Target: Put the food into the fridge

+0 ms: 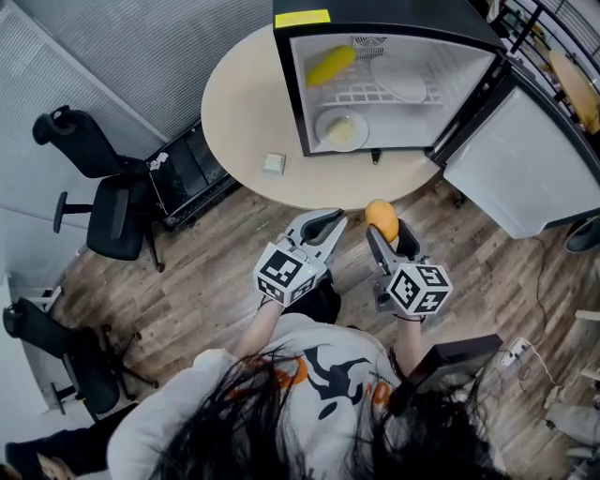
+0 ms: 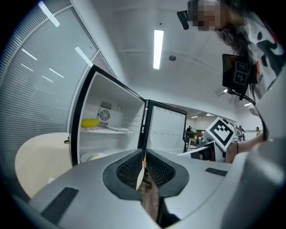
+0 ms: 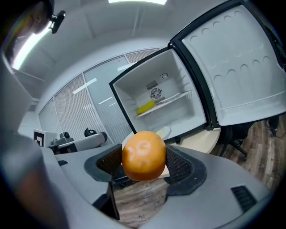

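An orange (image 1: 381, 217) (image 3: 144, 155) sits between the pads of my right gripper (image 1: 384, 225) (image 3: 144, 163), which is shut on it in front of the round table. My left gripper (image 1: 330, 223) (image 2: 144, 166) hangs beside it, shut with nothing in it. The small black fridge (image 1: 375, 19) (image 2: 111, 112) (image 3: 161, 96) stands on the table with its door (image 1: 520, 164) (image 3: 237, 67) swung wide. Inside, a yellow corn cob (image 1: 331, 64) (image 2: 90, 122) (image 3: 145, 107) lies on the wire shelf next to a white plate (image 1: 401, 86). A plate with pale food (image 1: 341, 130) (image 3: 162, 132) rests on the fridge floor.
The round beige table (image 1: 246, 112) (image 2: 35, 156) carries a small white cube (image 1: 274, 163). Black office chairs (image 1: 103, 202) stand at the left on the wood floor. A person's marker cube (image 2: 222, 130) shows to the right of the left gripper's view.
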`<state>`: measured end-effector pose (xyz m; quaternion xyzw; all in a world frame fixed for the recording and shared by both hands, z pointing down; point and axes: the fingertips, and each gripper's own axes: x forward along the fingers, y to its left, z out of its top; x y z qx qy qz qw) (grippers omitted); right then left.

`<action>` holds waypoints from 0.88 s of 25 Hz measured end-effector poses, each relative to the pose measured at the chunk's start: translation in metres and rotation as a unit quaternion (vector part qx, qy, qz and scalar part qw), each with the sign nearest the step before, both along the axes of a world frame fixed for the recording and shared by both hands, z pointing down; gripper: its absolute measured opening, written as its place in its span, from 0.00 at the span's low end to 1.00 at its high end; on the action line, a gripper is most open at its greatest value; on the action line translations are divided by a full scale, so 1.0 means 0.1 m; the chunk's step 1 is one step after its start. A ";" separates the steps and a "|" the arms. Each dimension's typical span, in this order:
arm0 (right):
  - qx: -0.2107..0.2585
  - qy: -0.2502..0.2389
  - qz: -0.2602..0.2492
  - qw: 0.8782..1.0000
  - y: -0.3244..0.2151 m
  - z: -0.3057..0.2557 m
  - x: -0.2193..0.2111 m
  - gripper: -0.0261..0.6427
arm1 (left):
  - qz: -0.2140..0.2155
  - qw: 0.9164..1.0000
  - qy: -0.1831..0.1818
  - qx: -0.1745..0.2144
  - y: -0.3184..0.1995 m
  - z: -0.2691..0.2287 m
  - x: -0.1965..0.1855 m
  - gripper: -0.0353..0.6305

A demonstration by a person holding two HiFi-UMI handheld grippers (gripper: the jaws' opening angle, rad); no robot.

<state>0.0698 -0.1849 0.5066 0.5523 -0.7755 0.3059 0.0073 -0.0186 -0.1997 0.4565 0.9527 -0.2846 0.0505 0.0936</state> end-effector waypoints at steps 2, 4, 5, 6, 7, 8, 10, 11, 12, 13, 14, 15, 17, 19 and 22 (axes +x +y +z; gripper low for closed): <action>-0.005 0.000 0.004 1.000 -0.14 0.03 -0.02 0.51 | 0.003 1.000 0.002 -0.006 -0.15 0.04 -0.01 0.08; -0.011 0.001 0.008 1.000 -0.26 0.06 -0.02 0.51 | 0.007 1.000 0.004 -0.012 -0.29 0.07 -0.01 0.08; -0.013 0.002 0.009 1.000 -0.32 0.07 -0.02 0.52 | 0.009 1.000 0.006 -0.014 -0.35 0.09 0.00 0.08; -0.015 0.003 0.009 1.000 -0.37 0.08 -0.02 0.52 | 0.010 1.000 0.007 -0.016 -0.40 0.10 0.00 0.08; -0.017 0.004 0.010 1.000 -0.40 0.08 -0.02 0.52 | 0.011 1.000 0.009 -0.019 -0.44 0.11 0.01 0.08; -0.018 0.006 0.011 1.000 -0.42 0.08 -0.02 0.52 | 0.013 1.000 0.012 -0.021 -0.45 0.12 0.02 0.08; -0.018 0.009 0.013 1.000 -0.44 0.06 0.00 0.51 | 0.016 0.999 0.017 -0.023 -0.46 0.11 0.04 0.08; -0.017 0.011 0.014 1.000 -0.46 0.05 0.01 0.52 | 0.018 0.999 0.019 -0.023 -0.47 0.10 0.05 0.08; -0.016 0.012 0.014 1.000 -0.49 0.04 0.02 0.52 | 0.019 0.999 0.021 -0.023 -0.49 0.10 0.06 0.08; -0.015 0.014 0.014 1.000 -0.52 0.03 0.03 0.52 | 0.019 0.999 0.022 -0.023 -0.51 0.11 0.07 0.08; -0.016 0.017 0.014 1.000 -0.54 0.02 0.03 0.52 | 0.018 0.999 0.022 -0.024 -0.53 0.11 0.06 0.08; -0.016 0.019 0.013 1.000 -0.55 0.02 0.03 0.51 | 0.016 0.999 0.024 -0.026 -0.56 0.12 0.06 0.08; -0.018 0.022 0.010 1.000 -0.57 0.01 0.03 0.52 | 0.010 0.999 0.030 -0.032 -0.60 0.13 0.03 0.08; -0.018 0.027 0.008 0.999 -0.60 0.00 0.04 0.52 | 0.002 0.998 0.039 -0.039 -0.67 0.13 0.02 0.08; -0.020 0.034 0.003 0.999 -0.69 0.03 0.10 0.52 | -0.006 0.998 0.045 -0.046 -0.75 0.15 0.04 0.08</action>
